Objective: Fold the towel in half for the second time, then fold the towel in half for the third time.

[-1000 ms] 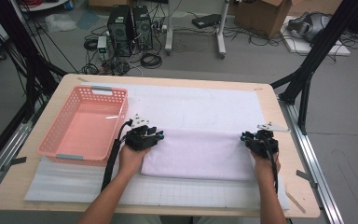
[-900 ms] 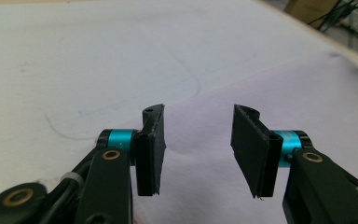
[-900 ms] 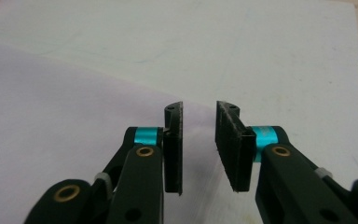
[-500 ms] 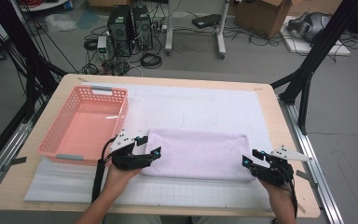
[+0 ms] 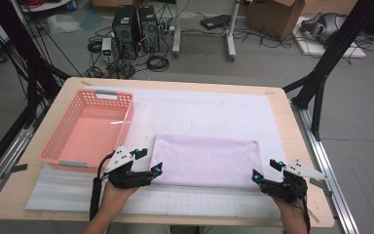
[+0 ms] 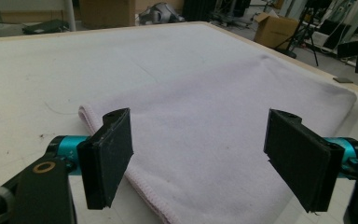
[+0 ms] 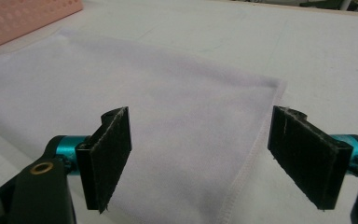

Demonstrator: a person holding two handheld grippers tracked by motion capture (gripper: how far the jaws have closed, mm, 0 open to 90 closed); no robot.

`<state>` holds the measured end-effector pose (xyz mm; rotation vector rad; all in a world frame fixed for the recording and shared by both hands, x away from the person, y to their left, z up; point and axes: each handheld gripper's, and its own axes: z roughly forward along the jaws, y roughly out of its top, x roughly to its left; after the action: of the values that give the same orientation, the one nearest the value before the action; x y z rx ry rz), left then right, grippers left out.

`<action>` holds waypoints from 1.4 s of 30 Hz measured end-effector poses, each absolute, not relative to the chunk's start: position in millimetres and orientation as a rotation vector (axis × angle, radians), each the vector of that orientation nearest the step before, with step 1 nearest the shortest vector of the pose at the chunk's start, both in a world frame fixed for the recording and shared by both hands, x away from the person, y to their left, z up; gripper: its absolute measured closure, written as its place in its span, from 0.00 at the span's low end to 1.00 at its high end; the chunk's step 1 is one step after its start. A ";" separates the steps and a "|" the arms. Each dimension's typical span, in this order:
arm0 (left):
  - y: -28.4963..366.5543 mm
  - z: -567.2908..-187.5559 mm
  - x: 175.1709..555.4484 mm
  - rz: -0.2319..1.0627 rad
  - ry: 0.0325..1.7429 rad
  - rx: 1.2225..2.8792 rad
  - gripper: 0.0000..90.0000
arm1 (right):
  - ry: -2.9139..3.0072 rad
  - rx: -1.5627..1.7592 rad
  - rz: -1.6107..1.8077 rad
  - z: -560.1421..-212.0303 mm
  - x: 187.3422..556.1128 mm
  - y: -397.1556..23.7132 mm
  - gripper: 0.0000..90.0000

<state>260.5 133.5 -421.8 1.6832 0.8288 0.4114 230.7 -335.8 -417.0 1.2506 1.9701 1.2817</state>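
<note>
A pale lilac towel (image 5: 207,161) lies folded flat on the white mat. My left gripper (image 5: 150,161) is at its near left corner and my right gripper (image 5: 266,169) at its near right corner. Both have just been opening and now stand open. In the left gripper view the towel (image 6: 223,121) spreads out below and beyond the left gripper (image 6: 200,158), its hemmed edge running under the gap without touching the pads. In the right gripper view the towel (image 7: 168,107) corner lies under the right gripper (image 7: 214,163), also free of the pads.
A pink plastic basket (image 5: 125,122) stands left of the towel, close to my left hand, and its wall (image 7: 23,18) appears in the right gripper view. The white mat (image 5: 214,107) extends behind the towel. The wooden table edge (image 5: 302,146) runs along the right.
Both hands have drawn back from the towel's far edge toward the near side of the table. Both pairs of jaws have opened and the towel lies flat.
</note>
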 end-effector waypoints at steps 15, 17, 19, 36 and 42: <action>135.8 -425.3 262.7 0.399 0.846 1.688 0.28 | 1.945 1.272 1.274 -417.1 230.9 -338.1 0.23; 135.7 -426.0 262.9 0.397 0.847 1.692 0.28 | 1.945 1.267 1.271 -417.2 231.5 -338.3 0.23; 135.5 -426.4 263.1 0.384 0.845 1.700 0.29 | 1.944 1.266 1.269 -417.5 231.8 -338.4 0.23; 121.5 -437.8 265.8 0.326 0.903 1.834 0.26 | 1.956 1.274 1.254 -418.2 231.0 -340.3 0.23; 121.0 -443.3 268.2 0.318 0.972 1.887 0.31 | 1.958 1.283 1.259 -418.3 230.1 -341.1 0.23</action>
<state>268.2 121.0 -443.3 1.8875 0.9718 0.3176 230.1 -341.1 -418.3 1.2835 1.9579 1.2590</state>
